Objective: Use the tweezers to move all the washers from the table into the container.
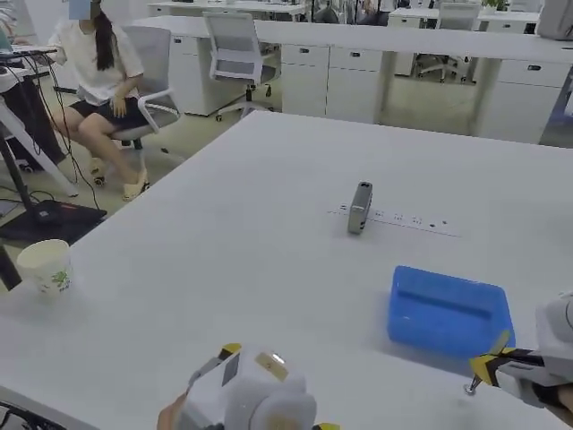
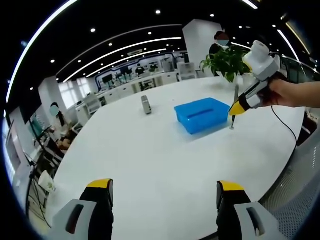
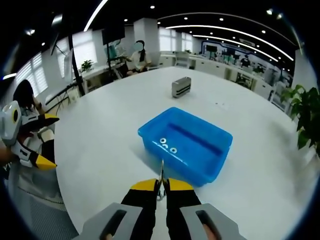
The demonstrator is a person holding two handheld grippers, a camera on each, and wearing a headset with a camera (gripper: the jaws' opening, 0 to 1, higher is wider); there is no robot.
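Observation:
A blue container point(image 1: 448, 309) sits on the white table point(image 1: 224, 269); three washers point(image 3: 167, 145) lie inside the container point(image 3: 187, 145). Further back, small washers point(image 1: 403, 218) lie in a row on the table beside a grey metal block point(image 1: 360, 208). At the table's near right, just in front of the container, my right gripper point(image 1: 488, 365) is shut on the tweezers point(image 1: 471, 386). The tweezers point(image 3: 161, 172) point at the container's near wall, held by my right gripper point(image 3: 161, 185). My left gripper point(image 2: 165, 192) stands open and holds nothing, low at the table's near edge point(image 1: 269, 390).
A paper cup point(image 1: 45, 266) stands at the table's left edge. A person sits on an office chair point(image 1: 143, 81) beyond the far left corner. White desks and chairs fill the room behind. A potted plant point(image 2: 227, 60) stands past the table's right side.

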